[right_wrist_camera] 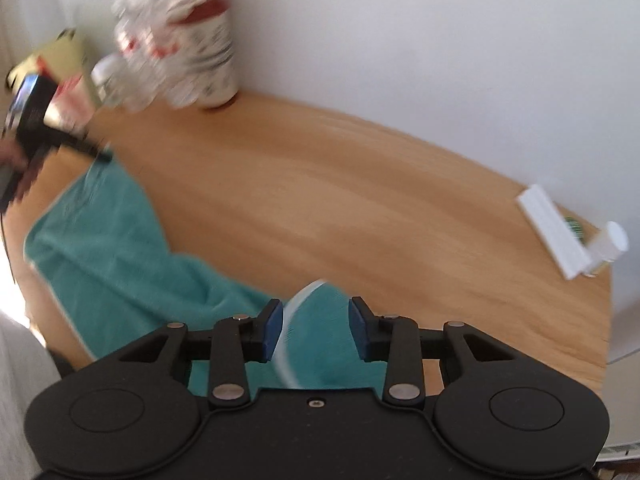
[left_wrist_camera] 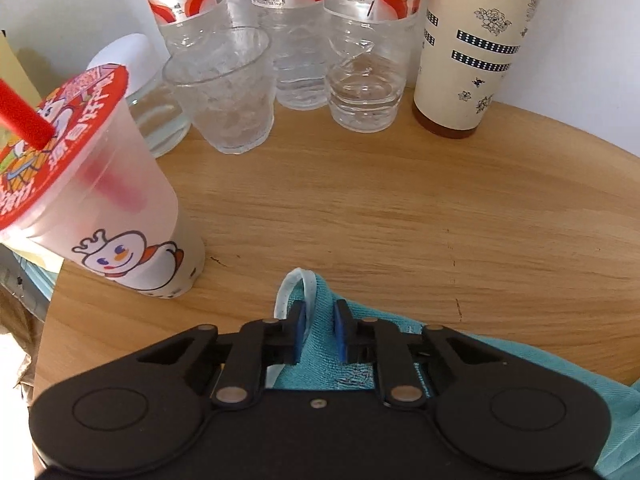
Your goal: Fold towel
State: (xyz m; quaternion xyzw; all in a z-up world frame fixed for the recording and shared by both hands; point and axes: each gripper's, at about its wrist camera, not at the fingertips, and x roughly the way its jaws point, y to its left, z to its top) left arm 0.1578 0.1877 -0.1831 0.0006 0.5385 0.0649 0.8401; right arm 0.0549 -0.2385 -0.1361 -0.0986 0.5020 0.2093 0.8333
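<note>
A teal towel [right_wrist_camera: 108, 248] with a white hem lies on the round wooden table [left_wrist_camera: 400, 208]. In the left wrist view my left gripper [left_wrist_camera: 320, 330] is shut on one towel corner [left_wrist_camera: 320, 344]; the corner's white hanging loop [left_wrist_camera: 296, 284] sticks out past the blue pads. In the right wrist view my right gripper [right_wrist_camera: 316, 330] holds another corner [right_wrist_camera: 320, 332] bunched between its blue pads, which stand wider apart. That view is motion-blurred. The left gripper [right_wrist_camera: 96, 154] also shows at its far left, at the towel's other end. The towel sags between the two.
Along the wall stand a milk-tea cup with a red straw [left_wrist_camera: 100, 200], a clear glass [left_wrist_camera: 228, 92], several water bottles [left_wrist_camera: 364, 60] and a cream patterned cup [left_wrist_camera: 476, 48]. A white box [right_wrist_camera: 554, 232] and a small white bottle [right_wrist_camera: 608, 244] sit at the table's right edge.
</note>
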